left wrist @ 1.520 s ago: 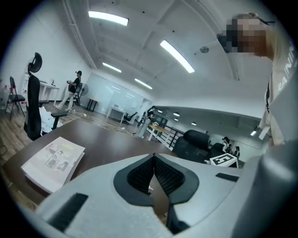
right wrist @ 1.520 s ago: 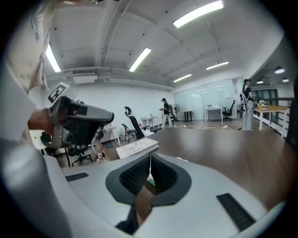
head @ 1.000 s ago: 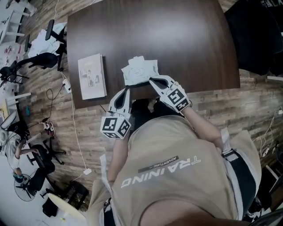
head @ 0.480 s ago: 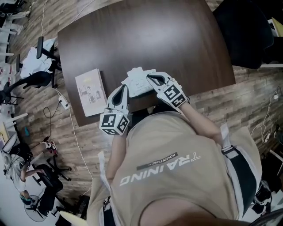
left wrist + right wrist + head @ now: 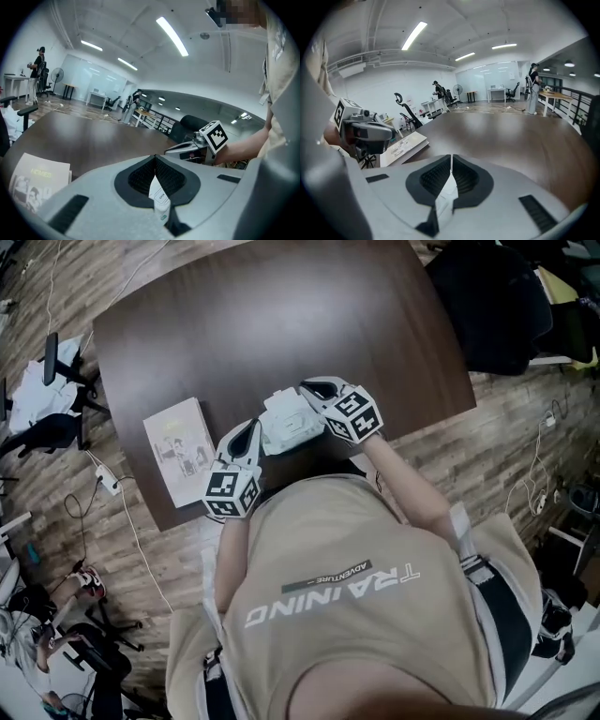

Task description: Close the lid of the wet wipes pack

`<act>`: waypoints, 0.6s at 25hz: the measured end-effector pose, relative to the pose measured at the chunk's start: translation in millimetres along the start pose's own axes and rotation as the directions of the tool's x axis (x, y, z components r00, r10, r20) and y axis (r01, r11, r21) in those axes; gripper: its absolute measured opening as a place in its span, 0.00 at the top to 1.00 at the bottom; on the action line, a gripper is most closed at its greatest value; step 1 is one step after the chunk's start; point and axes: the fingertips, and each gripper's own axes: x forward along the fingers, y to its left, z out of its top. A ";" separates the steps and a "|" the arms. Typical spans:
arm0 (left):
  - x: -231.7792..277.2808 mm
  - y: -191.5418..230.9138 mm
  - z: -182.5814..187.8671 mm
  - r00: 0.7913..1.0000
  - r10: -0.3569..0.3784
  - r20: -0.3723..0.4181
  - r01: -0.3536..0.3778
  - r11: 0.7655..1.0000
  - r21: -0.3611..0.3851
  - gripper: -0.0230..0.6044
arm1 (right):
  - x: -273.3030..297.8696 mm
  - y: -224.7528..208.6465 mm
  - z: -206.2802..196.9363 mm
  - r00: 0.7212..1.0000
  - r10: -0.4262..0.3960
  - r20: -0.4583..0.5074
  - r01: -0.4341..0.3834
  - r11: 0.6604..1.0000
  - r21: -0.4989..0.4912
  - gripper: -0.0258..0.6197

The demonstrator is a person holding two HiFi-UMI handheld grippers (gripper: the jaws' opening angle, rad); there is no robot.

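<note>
At near edge of counter point(image 5: 281, 315), just in front of the person: wet wipes pack point(image 5: 286, 420) was held between both grippers, approx. over the edge. Whether it rested on the top could not be told.

L gripper point(image 5: 255, 427) was seen w/ jaws shut on a thin white tab point(image 5: 159, 199) printed "OPEN", prob. the lid flap or its label, pinched at the pack's left end. R gripper point(image 5: 312, 390) was likewise closed, w/ a fold of white film point(image 5: 445, 192) caught between its jaws at the pack's far right corner.

The two-sided hold was judged to be for steadying: a soft pack would sag or slide if pressed w/ one end free. Lid was not confirmed shut, as the top face was shown clearly in no view.

Pose: both grippers were angled somewhat down & inward, tips converging on the pack, marker cubes outboard, forearms tucked close to the torso.

Booklet point(image 5: 176, 451) was noted flat to the left, apart from the pack, not involved.
</note>
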 end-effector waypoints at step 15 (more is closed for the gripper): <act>24.3 4.2 9.6 0.996 0.090 -0.008 -0.091 0.993 -0.077 0.96 | 48.9 -25.9 -36.5 0.964 0.208 -0.165 -0.206 0.978 0.028 0.93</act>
